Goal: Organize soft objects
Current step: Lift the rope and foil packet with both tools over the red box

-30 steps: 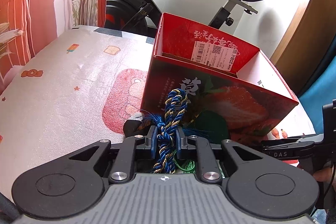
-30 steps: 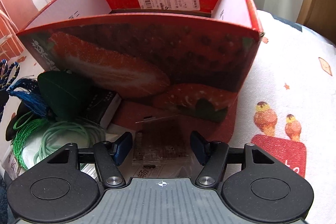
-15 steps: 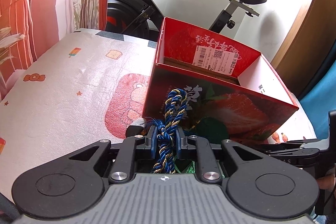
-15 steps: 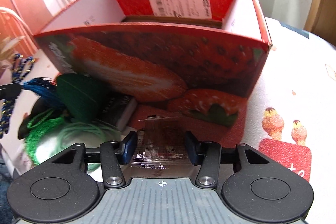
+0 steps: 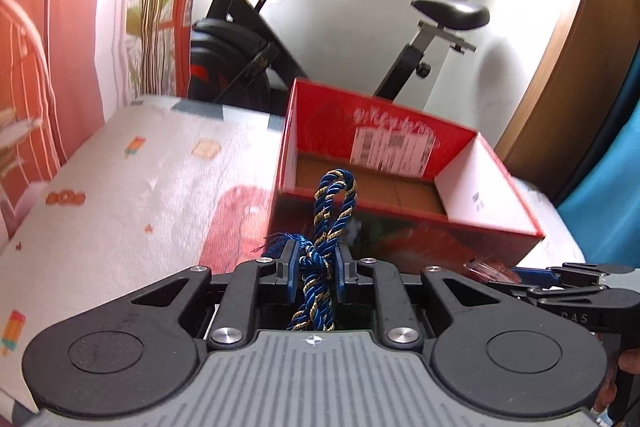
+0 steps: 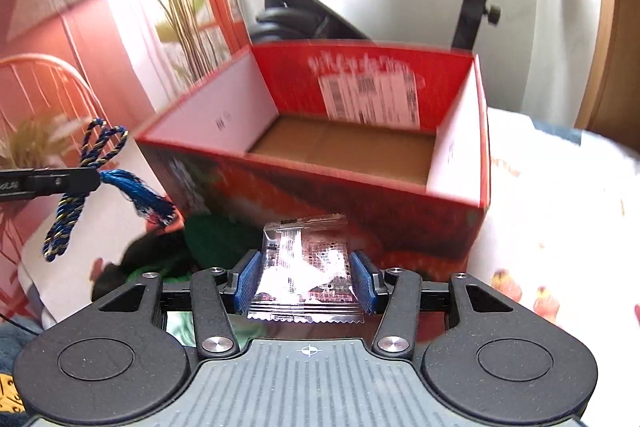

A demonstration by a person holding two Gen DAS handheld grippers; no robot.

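Rope (image 5: 326, 251) is clamped in the left tool (image 5: 316, 269), a packet (image 6: 306, 269) in the right tool (image 6: 306, 281), both raised before the box's (image 6: 304, 171) near rim. Its brown floor lies open; the box sits on a cartoon-printed bed (image 5: 120, 195), an exercise bike (image 5: 256, 39) behind.

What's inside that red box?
The red box shows only its bare brown cardboard floor and a white label on the far inner wall. The near wall hides the floor's front strip.

Clearance at the red box (image 6: 320, 187)

Box top is open, cardboard floor bare; its near wall stands between both loaded grippers and the interior. An exercise bike (image 5: 256, 55) stands behind the far wall.
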